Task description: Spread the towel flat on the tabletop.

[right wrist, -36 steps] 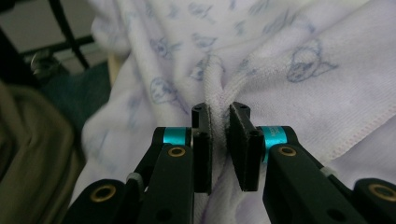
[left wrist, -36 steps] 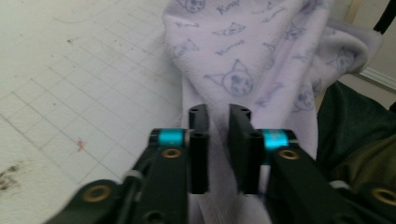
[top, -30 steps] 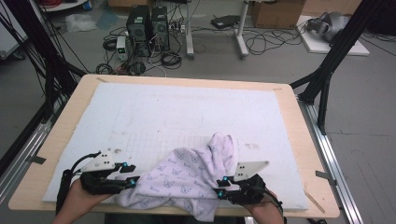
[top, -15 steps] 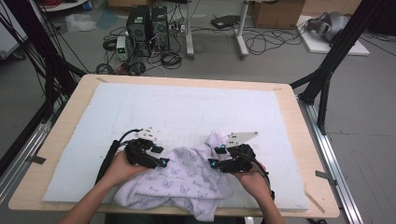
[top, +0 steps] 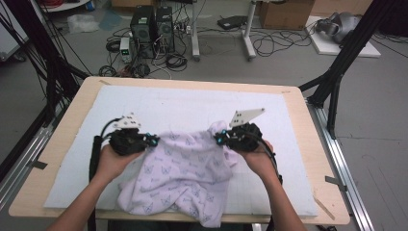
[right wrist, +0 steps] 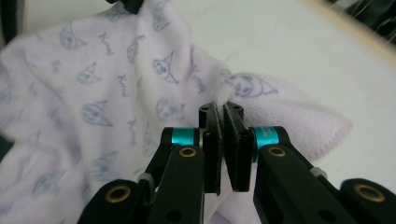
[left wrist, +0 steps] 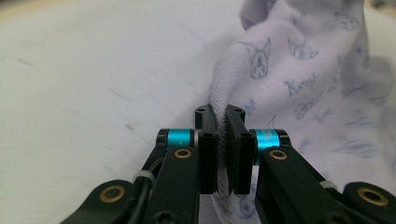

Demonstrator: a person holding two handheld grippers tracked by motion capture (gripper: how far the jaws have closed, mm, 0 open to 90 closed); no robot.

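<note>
A pale lilac towel printed with small blue cartoon faces lies crumpled on the white mat. My left gripper is at the towel's upper left corner, and its jaws have just closed onto the cloth. In the left gripper view the gripper pinches a fold of towel between its pads. My right gripper holds the upper right corner; its jaws have also just closed. In the right gripper view that gripper clamps the towel's hemmed edge. The top edge hangs stretched between both grippers, lifted slightly off the mat.
The mat covers a wooden table with edges near on every side. Black frame struts stand at the table's right and left. Computers and cables sit on the floor beyond the far edge.
Both hands moved away from the near edge toward the table's middle and apart from each other. Both grippers closed on the towel's top corners, and the crumpled cloth spread wider between them.
</note>
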